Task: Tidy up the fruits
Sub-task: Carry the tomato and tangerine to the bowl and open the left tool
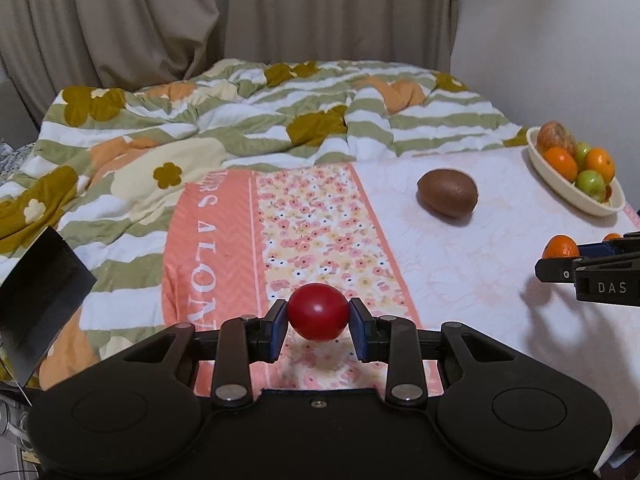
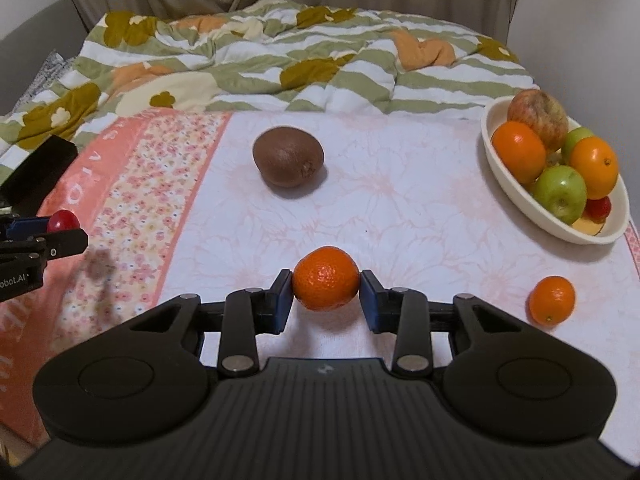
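A: What is pinched by the left hand-held gripper (image 1: 318, 320)?

B: A small red fruit (image 1: 318, 312) is clamped between its pads, raised above the floral sheet (image 1: 312, 216) on the bed.

A: And the right hand-held gripper (image 2: 326, 292)?

B: A mandarin (image 2: 326, 284) is gripped between its blue pads. A second mandarin (image 2: 552, 300) is seen lying on the sheet to its right, a kiwi (image 2: 288, 156) farther back, and apples and oranges are piled in the cream bowl (image 2: 516, 196) at the far right.

A home bedroom: rumpled floral quilt (image 1: 224, 120), drawn curtains (image 1: 200, 12) behind the bed
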